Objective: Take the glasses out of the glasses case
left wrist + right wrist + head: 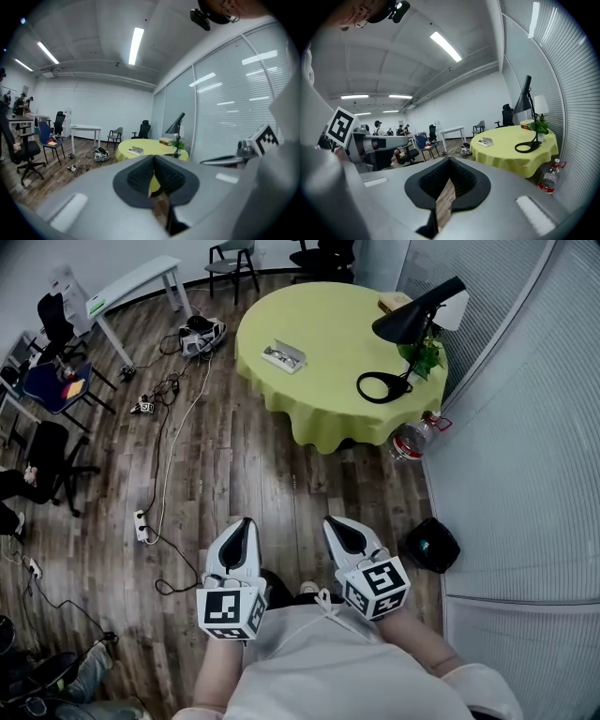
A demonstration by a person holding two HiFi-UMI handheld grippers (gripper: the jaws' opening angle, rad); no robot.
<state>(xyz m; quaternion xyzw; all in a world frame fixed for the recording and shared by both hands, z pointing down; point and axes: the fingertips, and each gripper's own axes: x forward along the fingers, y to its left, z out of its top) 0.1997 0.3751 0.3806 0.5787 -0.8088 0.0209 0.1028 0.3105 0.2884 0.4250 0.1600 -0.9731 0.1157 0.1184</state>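
Floor (234,474) of wood planks carries yellow-clothed table (328,390); left tongs (244,524) and right tongs (336,523) closed, empty.

A yellow-clothed round table (328,381) stands on wood floor (234,484).

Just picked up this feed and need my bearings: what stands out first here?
A round table under a yellow-green cloth stands across the room, carrying the glasses case and a black desk lamp. The left gripper and right gripper are shut and empty, close to the person's body, well short of it.
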